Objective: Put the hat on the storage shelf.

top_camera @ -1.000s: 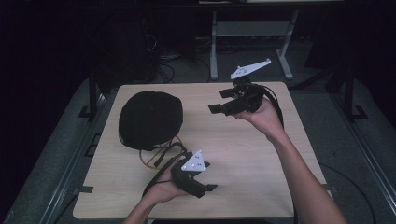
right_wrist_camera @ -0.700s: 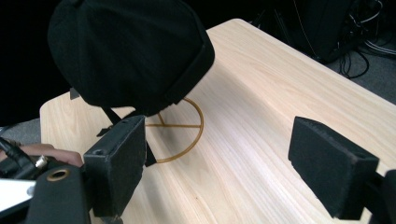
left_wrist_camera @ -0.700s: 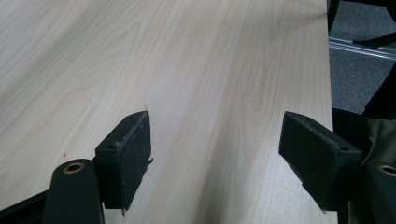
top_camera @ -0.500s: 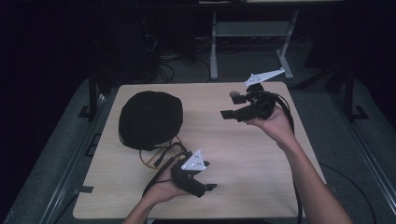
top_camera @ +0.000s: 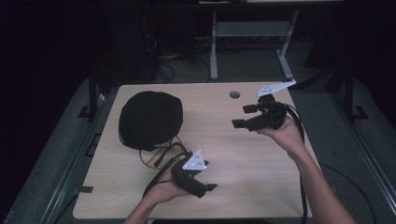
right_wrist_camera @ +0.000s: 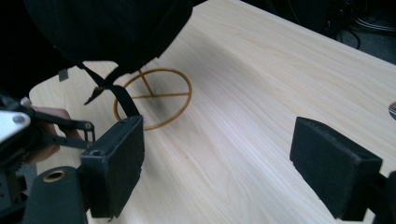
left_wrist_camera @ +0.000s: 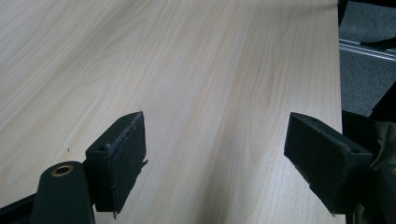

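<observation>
Left claw (top_camera: 210, 187): held low over the near edge of the counter (top_camera: 261, 163), jaws spread wide and having just been opening further, with nothing between them; in the left gripper view (left_wrist_camera: 215, 154) bare wood lay between the two pads.
Right claw (top_camera: 243, 116): held above the far right part of the counter, pointing left toward the hat, jaws standing apart and empty; in the right gripper view (right_wrist_camera: 215, 163) only wood grain showed between the pads.
Hat (top_camera: 150, 119): a black, rounded hat resting on the left half of the counter, well apart from both claws; in the right gripper view (right_wrist_camera: 107, 28) it filled the upper left corner.
Ring (top_camera: 156, 156): a thin yellowish hoop with crossing spokes, lying flat on the counter, partly under the near edge of the hat; seen plainly in the right gripper view (right_wrist_camera: 154, 98).
Strap (right_wrist_camera: 109, 86): a black band hanging from the hat's edge and crossing the ring.
Hole (top_camera: 234, 94): a small round opening in the counter near its far edge, just left of the right claw's grey plate.
Left hand (top_camera: 161, 186): gripping the left claw's body from below, near the ring.
</observation>
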`<control>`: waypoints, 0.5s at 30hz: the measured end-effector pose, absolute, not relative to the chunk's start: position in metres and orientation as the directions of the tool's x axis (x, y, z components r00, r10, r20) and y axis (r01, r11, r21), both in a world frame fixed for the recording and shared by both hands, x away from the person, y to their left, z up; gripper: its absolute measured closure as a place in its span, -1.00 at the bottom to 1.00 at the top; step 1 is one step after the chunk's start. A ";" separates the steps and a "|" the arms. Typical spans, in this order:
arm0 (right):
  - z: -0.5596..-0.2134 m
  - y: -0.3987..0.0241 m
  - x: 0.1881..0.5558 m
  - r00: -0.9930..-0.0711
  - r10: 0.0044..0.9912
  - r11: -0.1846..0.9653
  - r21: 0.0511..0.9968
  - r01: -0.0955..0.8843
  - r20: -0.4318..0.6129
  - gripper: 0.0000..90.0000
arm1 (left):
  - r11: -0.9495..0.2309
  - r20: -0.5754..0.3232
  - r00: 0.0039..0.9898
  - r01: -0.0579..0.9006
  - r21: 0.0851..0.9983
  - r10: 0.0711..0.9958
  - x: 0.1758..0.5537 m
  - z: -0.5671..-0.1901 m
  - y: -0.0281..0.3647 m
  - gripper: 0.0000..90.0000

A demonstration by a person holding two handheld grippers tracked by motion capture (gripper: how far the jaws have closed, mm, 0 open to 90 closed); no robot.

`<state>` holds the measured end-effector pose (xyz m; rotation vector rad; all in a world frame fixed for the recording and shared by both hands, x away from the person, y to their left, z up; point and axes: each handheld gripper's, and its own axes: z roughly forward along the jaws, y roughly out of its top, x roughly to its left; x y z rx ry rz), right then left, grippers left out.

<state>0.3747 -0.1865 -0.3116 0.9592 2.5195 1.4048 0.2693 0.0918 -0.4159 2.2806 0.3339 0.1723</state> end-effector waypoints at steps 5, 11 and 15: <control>-0.318 -0.194 0.371 -0.793 0.573 0.373 0.795 0.478 0.208 -0.62 | -0.636 0.008 0.954 0.194 0.747 0.300 0.269 -0.416 0.092 -0.54; -0.330 -0.206 0.364 -0.785 0.584 0.372 0.790 0.487 0.208 -0.63 | -0.631 0.002 0.952 0.201 0.749 0.305 0.269 -0.418 0.091 -0.55; -0.335 -0.212 0.361 -0.777 0.592 0.366 0.787 0.496 0.215 -0.63 | -0.633 0.001 0.952 0.203 0.747 0.307 0.269 -0.418 0.091 -0.55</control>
